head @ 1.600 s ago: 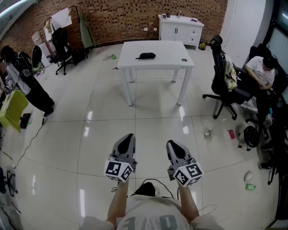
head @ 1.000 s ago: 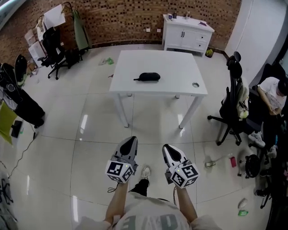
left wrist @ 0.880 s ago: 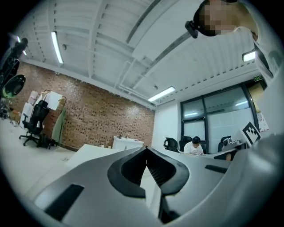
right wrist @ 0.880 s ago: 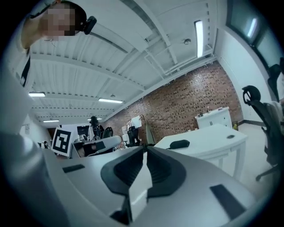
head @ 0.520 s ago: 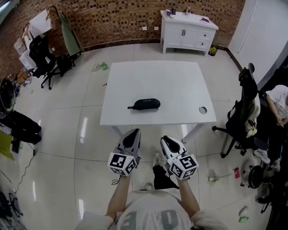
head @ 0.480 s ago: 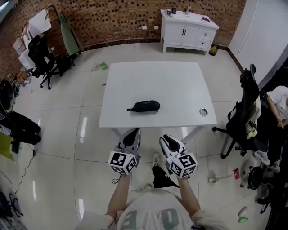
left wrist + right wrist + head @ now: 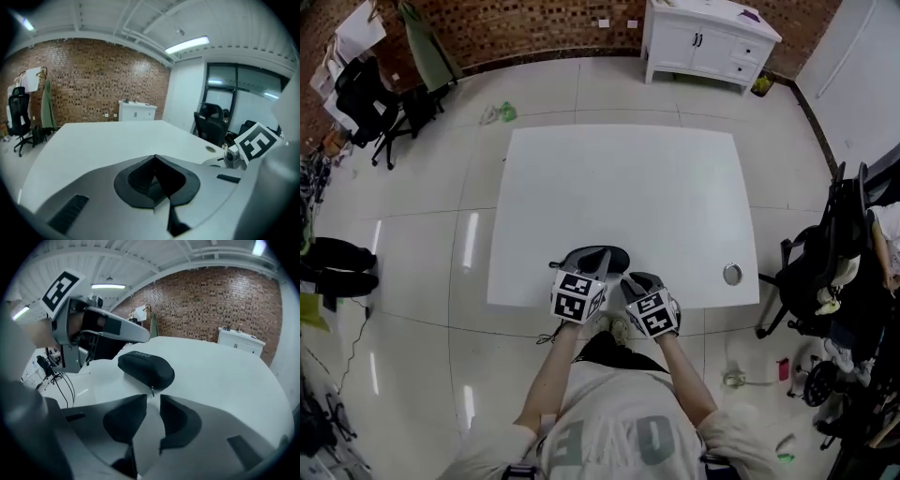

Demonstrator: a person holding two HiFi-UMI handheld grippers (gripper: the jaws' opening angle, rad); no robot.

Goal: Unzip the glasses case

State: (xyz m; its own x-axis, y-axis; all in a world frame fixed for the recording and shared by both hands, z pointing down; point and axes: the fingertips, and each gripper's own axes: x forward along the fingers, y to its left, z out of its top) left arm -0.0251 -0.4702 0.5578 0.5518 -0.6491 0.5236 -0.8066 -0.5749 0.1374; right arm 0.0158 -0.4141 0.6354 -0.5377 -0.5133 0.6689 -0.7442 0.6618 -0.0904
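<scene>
The black glasses case (image 7: 609, 255) lies near the front edge of the white table (image 7: 619, 178). In the right gripper view the case (image 7: 145, 369) sits just beyond my jaws, its zipper pull (image 7: 152, 391) hanging toward them. My right gripper (image 7: 151, 400) is open by a narrow gap with nothing in it. The left gripper (image 7: 101, 329) hovers above the case's left end. Seen from the head, the left gripper (image 7: 581, 262) partly covers the case and the right gripper (image 7: 636, 279) is beside it. My left gripper (image 7: 154, 158) is shut and empty; the case is out of its view.
A round cable hole (image 7: 731, 274) sits at the table's front right corner. A black office chair (image 7: 844, 253) stands right of the table. A white cabinet (image 7: 712, 37) is against the brick wall, with more chairs (image 7: 356, 94) at far left.
The person has walked up to the table. Both grippers went from over the floor to over the table's front edge, at the case.
</scene>
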